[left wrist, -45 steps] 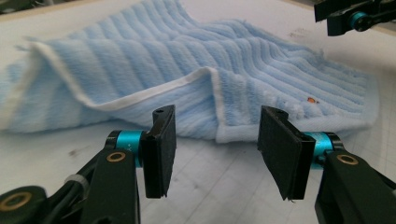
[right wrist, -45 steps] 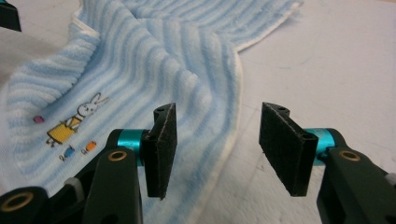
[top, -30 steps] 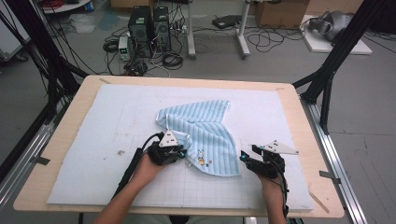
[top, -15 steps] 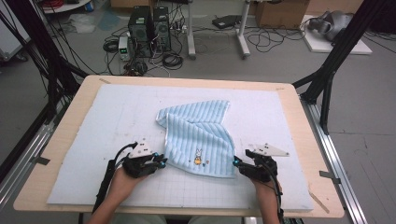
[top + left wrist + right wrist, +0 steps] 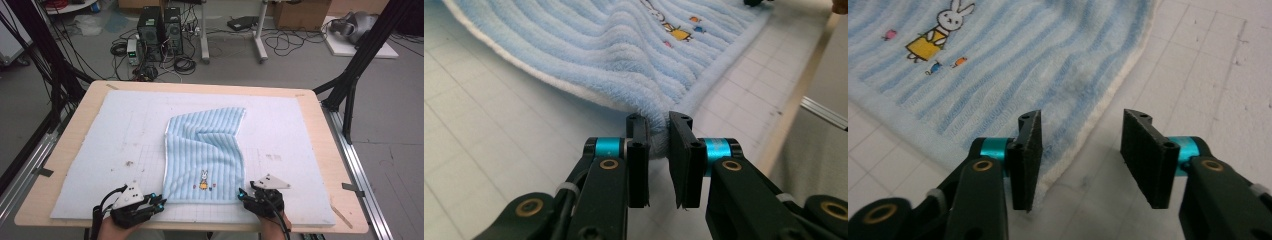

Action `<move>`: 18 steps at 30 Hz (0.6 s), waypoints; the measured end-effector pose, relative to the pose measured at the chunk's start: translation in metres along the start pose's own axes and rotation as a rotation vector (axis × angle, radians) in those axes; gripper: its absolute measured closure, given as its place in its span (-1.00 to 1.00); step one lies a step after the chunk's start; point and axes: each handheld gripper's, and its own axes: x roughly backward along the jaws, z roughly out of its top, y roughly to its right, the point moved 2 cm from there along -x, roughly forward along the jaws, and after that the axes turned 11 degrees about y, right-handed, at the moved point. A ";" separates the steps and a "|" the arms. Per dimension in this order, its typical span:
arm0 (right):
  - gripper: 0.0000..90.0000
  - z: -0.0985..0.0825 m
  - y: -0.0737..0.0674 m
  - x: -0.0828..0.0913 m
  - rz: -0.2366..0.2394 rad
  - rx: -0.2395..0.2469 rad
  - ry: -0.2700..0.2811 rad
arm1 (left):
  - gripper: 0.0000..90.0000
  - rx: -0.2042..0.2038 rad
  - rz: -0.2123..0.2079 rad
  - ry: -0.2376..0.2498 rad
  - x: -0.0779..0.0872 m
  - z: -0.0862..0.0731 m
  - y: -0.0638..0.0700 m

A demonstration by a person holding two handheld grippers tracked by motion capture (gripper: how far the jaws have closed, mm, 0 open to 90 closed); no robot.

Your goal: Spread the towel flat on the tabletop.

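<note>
A light blue striped towel [image 5: 205, 150] with a small bunny picture lies spread on the white gridded mat [image 5: 125, 130]. Its far part is still creased. My left gripper [image 5: 159, 204] is at the towel's near left corner and is shut on it. In the left gripper view the pads [image 5: 658, 130] pinch the fluffy corner of the towel [image 5: 599, 50]. My right gripper [image 5: 243, 195] is at the near right corner. Its jaws [image 5: 1080, 135] have just been closing but stand apart, and the towel [image 5: 1013, 65] edge lies under the left jaw without being pinched.
The mat covers a wooden table [image 5: 320, 150] whose near edge is right by my hands. Black frame legs [image 5: 360, 65] stand at both far sides. Computer towers [image 5: 160, 27] and cables lie on the floor beyond the table.
My left gripper has pulled the towel's corner left and toward the near edge, spreading the towel flatter. My right gripper has slid nearer to the towel's near right corner, its jaws narrower.
</note>
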 end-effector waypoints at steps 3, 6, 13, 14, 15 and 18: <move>0.64 -0.002 -0.006 0.006 0.002 -0.006 -0.002 | 0.75 -0.003 -0.005 -0.002 0.005 -0.004 0.007; 0.94 -0.005 -0.015 0.012 0.006 0.028 -0.010 | 0.75 0.000 -0.012 -0.003 0.007 -0.007 0.016; 0.96 -0.015 -0.025 0.040 0.029 0.062 -0.025 | 0.75 0.000 -0.069 -0.013 0.015 -0.014 0.028; 0.96 -0.017 -0.026 0.046 0.034 0.068 -0.022 | 0.75 0.001 -0.086 -0.014 0.016 -0.015 0.030; 0.96 -0.020 -0.028 0.052 0.036 0.071 -0.020 | 0.75 0.000 -0.102 -0.013 0.017 -0.015 0.031; 0.96 -0.028 -0.029 0.071 0.030 0.077 -0.015 | 0.48 -0.002 -0.112 0.002 0.019 -0.015 0.032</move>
